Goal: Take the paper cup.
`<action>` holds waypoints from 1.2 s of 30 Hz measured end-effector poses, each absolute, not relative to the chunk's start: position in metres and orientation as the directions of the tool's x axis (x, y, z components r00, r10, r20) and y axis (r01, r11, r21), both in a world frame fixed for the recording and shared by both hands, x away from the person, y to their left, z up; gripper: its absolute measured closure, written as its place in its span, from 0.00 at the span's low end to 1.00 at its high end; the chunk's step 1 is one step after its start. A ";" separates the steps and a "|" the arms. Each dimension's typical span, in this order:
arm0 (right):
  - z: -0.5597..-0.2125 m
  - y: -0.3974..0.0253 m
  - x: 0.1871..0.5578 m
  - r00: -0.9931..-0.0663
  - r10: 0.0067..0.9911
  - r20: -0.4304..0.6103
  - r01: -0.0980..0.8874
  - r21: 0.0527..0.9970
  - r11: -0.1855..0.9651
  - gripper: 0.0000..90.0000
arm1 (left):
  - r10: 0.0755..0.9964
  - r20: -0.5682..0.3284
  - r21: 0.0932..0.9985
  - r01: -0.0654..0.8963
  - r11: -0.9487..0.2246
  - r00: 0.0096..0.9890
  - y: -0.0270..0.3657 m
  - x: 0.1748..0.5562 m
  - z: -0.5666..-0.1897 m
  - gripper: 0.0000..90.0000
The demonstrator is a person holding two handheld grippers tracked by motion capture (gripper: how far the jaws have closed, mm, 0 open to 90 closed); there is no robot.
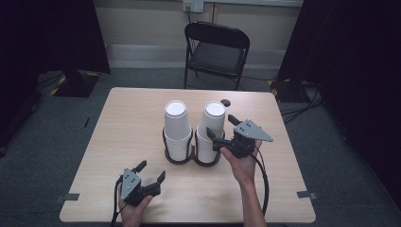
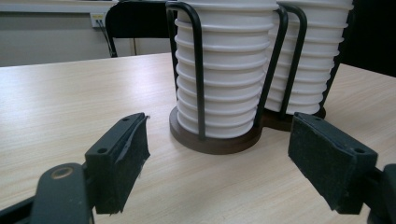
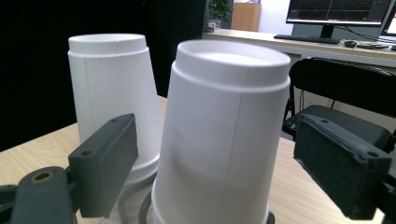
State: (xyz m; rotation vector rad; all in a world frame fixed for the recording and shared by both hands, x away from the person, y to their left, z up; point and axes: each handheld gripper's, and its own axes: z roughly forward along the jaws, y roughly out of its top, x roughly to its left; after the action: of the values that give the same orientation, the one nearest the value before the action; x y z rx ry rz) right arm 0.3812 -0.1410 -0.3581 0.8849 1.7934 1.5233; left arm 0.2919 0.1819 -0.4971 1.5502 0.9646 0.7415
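On the pale wooden table (image 1: 123, 123), two stacks of inverted white foam cups stand in a dark wire double holder (image 1: 191, 158). Right gripper (image 1: 226, 130), wide open, straddles the right stack's top cup (image 1: 213, 116) without contact; lifting remains. Left gripper (image 1: 152, 171) rests open and empty nearby.

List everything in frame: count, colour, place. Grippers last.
cup stacks: 2, white, upside down, side by side in the holder, mid-table
cup holder: 1, dark round bases with black wire uprights, mid-table
table: 1, light wood, centre
small round thing: 1, dark, on the table behind the right stack; too small to identify
folding chair: 1, black, beyond the far table edge
monitor: 1, lit, on a desk in the background
left gripper: black, open, near table edge, apart from the cups
right gripper: black, open, jaws either side of the right stack's top cup
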 end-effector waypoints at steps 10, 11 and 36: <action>-0.356 -0.136 0.407 -0.615 0.788 0.029 0.138 0.988 0.071 0.15 | 0.880 -0.033 0.982 0.179 -0.060 0.474 0.182 0.291 -0.497 0.23; -0.356 -0.136 0.407 -0.615 0.788 0.029 0.138 0.988 0.071 0.15 | 0.880 -0.034 0.982 0.178 -0.058 0.474 0.182 0.291 -0.497 0.23; -0.381 -0.121 0.431 -0.632 0.773 0.065 0.243 0.963 0.118 0.13 | 0.876 -0.022 0.986 0.157 -0.062 0.483 0.183 0.289 -0.498 0.21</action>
State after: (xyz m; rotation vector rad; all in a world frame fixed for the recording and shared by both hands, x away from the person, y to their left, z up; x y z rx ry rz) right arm 0.4310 -0.1213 -0.3813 0.9817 1.9442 1.5338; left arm 0.2890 0.1826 -0.4976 1.5418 0.9300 0.7567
